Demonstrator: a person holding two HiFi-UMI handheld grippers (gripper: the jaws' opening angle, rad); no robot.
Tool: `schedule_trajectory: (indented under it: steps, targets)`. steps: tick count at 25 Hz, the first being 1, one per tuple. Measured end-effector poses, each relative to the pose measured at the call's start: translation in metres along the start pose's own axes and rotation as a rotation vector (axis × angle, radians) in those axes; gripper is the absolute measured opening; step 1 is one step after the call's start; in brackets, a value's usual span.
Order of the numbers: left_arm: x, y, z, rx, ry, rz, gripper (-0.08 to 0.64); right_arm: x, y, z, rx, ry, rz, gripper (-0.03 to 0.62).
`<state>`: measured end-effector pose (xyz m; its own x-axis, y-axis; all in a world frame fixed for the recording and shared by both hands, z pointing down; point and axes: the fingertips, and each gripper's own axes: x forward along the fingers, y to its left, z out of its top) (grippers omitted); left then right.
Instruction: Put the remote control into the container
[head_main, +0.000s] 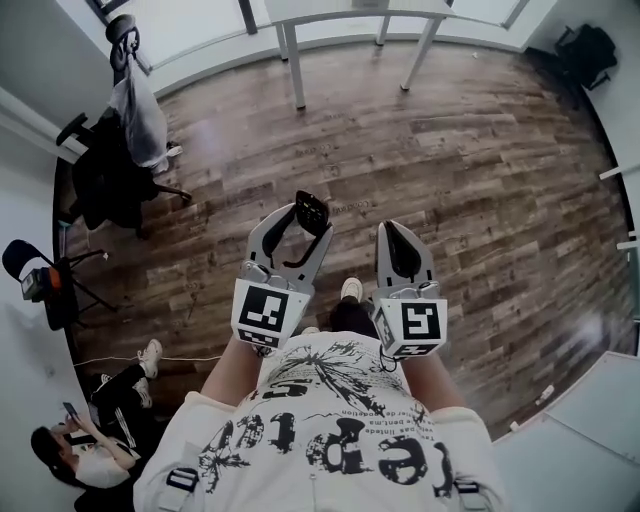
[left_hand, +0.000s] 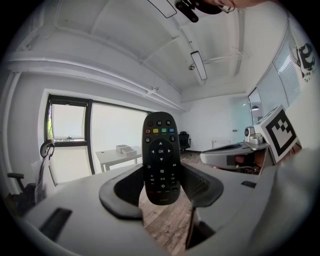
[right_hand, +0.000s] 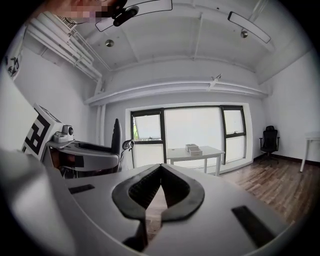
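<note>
A black remote control (left_hand: 160, 156) with coloured buttons stands upright between the jaws of my left gripper (left_hand: 161, 192), which is shut on its lower end. In the head view the remote control (head_main: 312, 213) sticks out at the tip of the left gripper (head_main: 297, 232), held in front of the person's chest above the wooden floor. My right gripper (head_main: 401, 243) is level with it on the right, shut with nothing in it; its fingertips meet in the right gripper view (right_hand: 160, 167). No container is in view.
A white table (head_main: 350, 20) stands ahead by the windows, with a small box (left_hand: 125, 149) on it. Black office chairs (head_main: 105, 170) and a camera stand (head_main: 45, 285) line the left wall. A seated person (head_main: 95, 440) is at the lower left. Another chair (head_main: 588, 48) is far right.
</note>
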<state>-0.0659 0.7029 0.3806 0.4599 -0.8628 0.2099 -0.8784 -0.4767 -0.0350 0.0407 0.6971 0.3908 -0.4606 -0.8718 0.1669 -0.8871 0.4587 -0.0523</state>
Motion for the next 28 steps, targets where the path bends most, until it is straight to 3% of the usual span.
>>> schedule_trajectory:
  steps: [7, 13, 17, 22, 28]
  targets:
    - [0.089, -0.016, 0.037, 0.021, -0.012, -0.001, 0.233, 0.045, -0.094, 0.022, 0.015, -0.027, -0.011, 0.003]
    - [0.125, -0.019, 0.047, -0.017, -0.005, -0.048, 0.233, 0.072, -0.125, 0.017, 0.056, -0.006, -0.015, 0.003]
    - [0.156, 0.001, 0.046, -0.029, 0.007, -0.069, 0.233, 0.1, -0.132, 0.015, 0.086, 0.023, -0.008, 0.003]
    - [0.203, 0.029, 0.057, -0.015, -0.017, -0.152, 0.233, 0.152, -0.135, 0.024, 0.049, 0.029, -0.039, 0.003]
    - [0.254, 0.109, 0.081, 0.025, -0.047, -0.213, 0.233, 0.232, -0.145, 0.051, 0.059, 0.001, -0.143, 0.003]
